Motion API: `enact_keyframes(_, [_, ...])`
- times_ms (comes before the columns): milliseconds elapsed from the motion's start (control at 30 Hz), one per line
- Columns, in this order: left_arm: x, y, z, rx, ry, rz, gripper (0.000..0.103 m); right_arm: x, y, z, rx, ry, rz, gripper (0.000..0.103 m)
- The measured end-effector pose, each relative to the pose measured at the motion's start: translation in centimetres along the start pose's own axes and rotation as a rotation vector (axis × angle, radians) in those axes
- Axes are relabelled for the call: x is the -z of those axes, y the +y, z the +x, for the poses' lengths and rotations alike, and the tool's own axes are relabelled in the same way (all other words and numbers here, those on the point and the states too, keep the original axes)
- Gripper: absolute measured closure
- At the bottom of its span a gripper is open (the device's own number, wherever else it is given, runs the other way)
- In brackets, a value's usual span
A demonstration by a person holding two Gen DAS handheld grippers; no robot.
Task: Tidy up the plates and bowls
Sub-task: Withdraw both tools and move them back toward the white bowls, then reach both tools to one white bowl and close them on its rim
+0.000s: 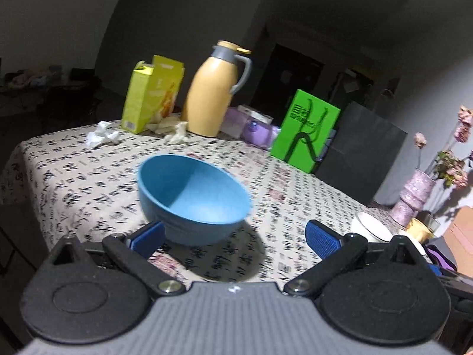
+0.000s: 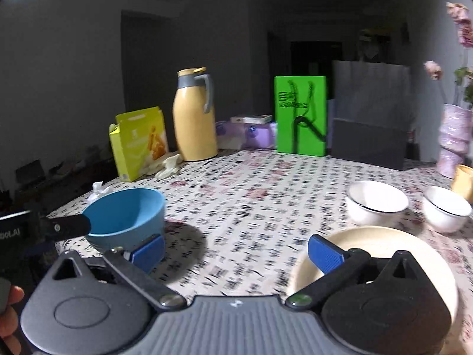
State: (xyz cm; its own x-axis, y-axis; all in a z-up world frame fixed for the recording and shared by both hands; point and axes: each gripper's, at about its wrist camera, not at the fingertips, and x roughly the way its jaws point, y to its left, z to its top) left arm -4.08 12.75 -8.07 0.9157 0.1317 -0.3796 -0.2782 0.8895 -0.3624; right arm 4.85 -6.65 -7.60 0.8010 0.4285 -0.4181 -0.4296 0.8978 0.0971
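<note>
- Left gripper (image 1: pixel 235 233): jaws spread wide, gripping nothing; blue bowl (image 1: pixel 193 196) sits on the tablecloth (image 1: pixel 74 177) just ahead
- Right gripper (image 2: pixel 236 250): fully spread, empty, cream plate (image 2: pixel 384 245) beneath its right finger; two white bowls (image 2: pixel 377 202) beyond

Far beyond the fingers, a yellow thermos jug (image 2: pixel 193 118) stands upright on the patterned surface (image 2: pixel 251 195). Left of it stands an open yellow carton (image 2: pixel 137 142); right of it, a green bag (image 2: pixel 300 115) and a dark paper bag (image 2: pixel 371 115).

On the table (image 2: pixel 251 201), the bowl (image 2: pixel 127 219) sits left, two bowls (image 2: pixel 377 204) behind a plate (image 2: pixel 384 248) right
</note>
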Motion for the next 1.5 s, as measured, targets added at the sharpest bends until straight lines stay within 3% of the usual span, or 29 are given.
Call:
enact_keyframes(267, [1.9,-2.9,-0.4,0.066,0.005,0.055,0.000,1.9,-3.8,-4.0,0.092,-0.043,0.068,0.000])
enact_keyframes(600, [4.7,-5.1,-1.0,0.092,-0.002,0.140,0.000,4.4,-6.4,-7.2,0.195,-0.078,0.114,0.000])
enact_keyframes(967, [5.8,-6.1,-1.8,0.115,-0.059,0.201,0.000,4.6,-6.9,-7.8,0.202,-0.102,0.115,0.000])
enact_keyframes(1267, [5.9,-6.7,-0.6,0.123,-0.027,0.215,0.000,4.4,-10.4,-7.9,0.222,-0.113,0.180,0.000])
enact_keyframes(1500, [4.6,-8.6,1.9,0.152,0.043,0.225,0.000,2.4,-13.5,-6.9,0.203,-0.095,0.180,0.000])
